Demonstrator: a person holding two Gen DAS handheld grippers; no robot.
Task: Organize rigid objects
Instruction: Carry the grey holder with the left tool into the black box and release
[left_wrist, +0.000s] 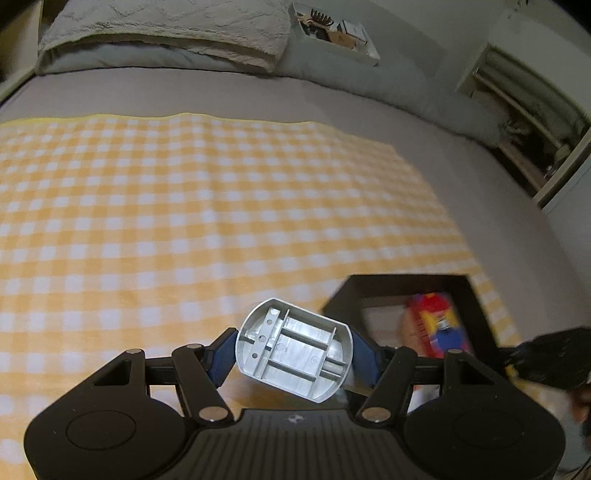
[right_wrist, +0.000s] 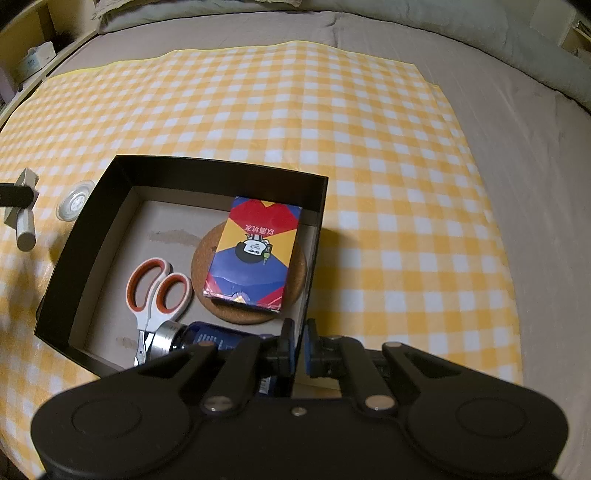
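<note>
The left gripper (left_wrist: 293, 352) has its jaws standing about half apart, each blue pad pressed flat against one side of a grey moulded plastic piece (left_wrist: 293, 350), which sits squarely between them, tilted a little, with its ribbed hollow underside toward the camera. It looks light, stiff and thin-walled; the smooth outer sides could slip, so the hold across the two flat flanks, where the inner ribs brace the wall, is the sound one. Seen from the right wrist, what seems to be the same piece has a stubby rod at its lower end, though it is small there and hard to read.

Just beyond the left jaws and to their right lies the black open box (right_wrist: 225, 171), on a yellow checked cloth (right_wrist: 369, 147). The right gripper (right_wrist: 298, 345) has its jaws closed with nothing between them, hanging over the box's near right corner.

Inside, ahead of the right jaws, a colourful card box (right_wrist: 255, 254) rests on a cork coaster (right_wrist: 236, 314); left of the jaws lie orange-handled scissors (right_wrist: 157, 295) and a dark blue bottle (right_wrist: 207, 338). A clear round lid (right_wrist: 74, 201) lies outside, just beside the left wall.
</note>
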